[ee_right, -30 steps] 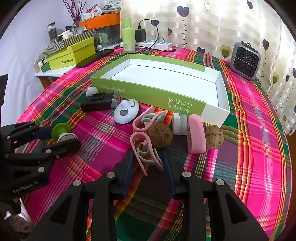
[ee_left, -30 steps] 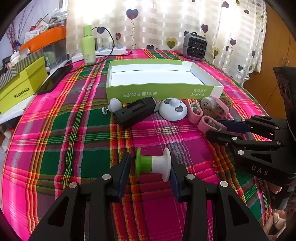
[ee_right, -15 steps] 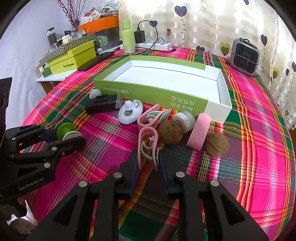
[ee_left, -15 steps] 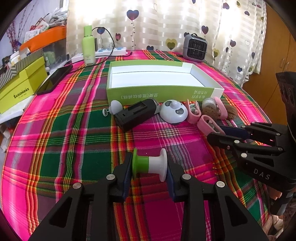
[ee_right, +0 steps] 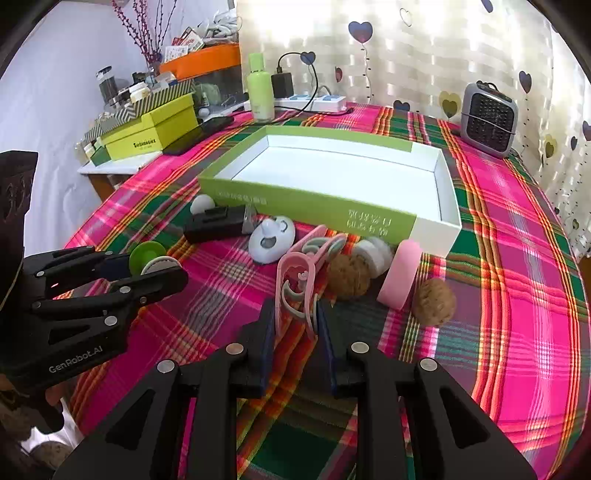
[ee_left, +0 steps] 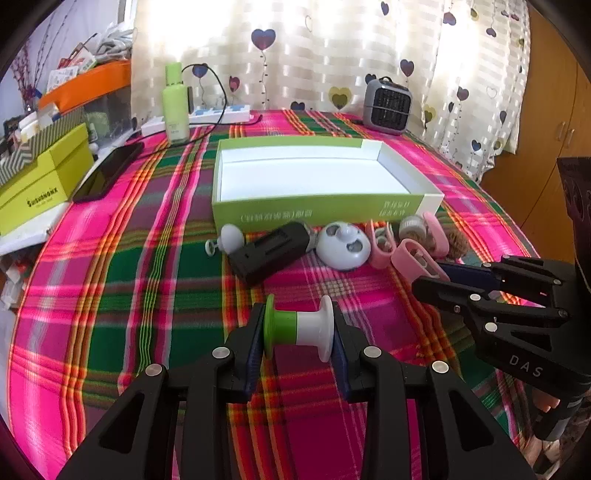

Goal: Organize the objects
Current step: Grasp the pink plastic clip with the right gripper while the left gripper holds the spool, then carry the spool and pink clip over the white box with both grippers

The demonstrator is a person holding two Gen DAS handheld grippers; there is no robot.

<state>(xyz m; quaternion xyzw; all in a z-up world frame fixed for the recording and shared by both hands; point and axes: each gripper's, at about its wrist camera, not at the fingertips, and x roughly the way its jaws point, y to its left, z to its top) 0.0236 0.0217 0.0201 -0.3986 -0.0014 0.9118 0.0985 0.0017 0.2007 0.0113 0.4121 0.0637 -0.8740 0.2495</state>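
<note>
Round table (ee_left: pixel 122 295) under a plaid cloth of pink, green and orange. Behind it, a pale striped curtain (ee_left: pixel 295 55) printed with hearts, backlit and glowing with daylight. To the right, wooden cabinet doors (ee_left: pixel 554 122) in a warm brown. To the left, a plain pale wall (ee_right: pixel 48 92) with purple dried twigs (ee_right: pixel 140 33) against it. Beside the table on that side, a low white-topped stand (ee_right: pixel 122 168) crowded with a yellow-green box (ee_right: pixel 155 129), a striped box (ee_right: pixel 147 105), jars (ee_right: pixel 107 86) and an orange-lidded bin (ee_right: pixel 203 61). Floor out of sight.
</note>
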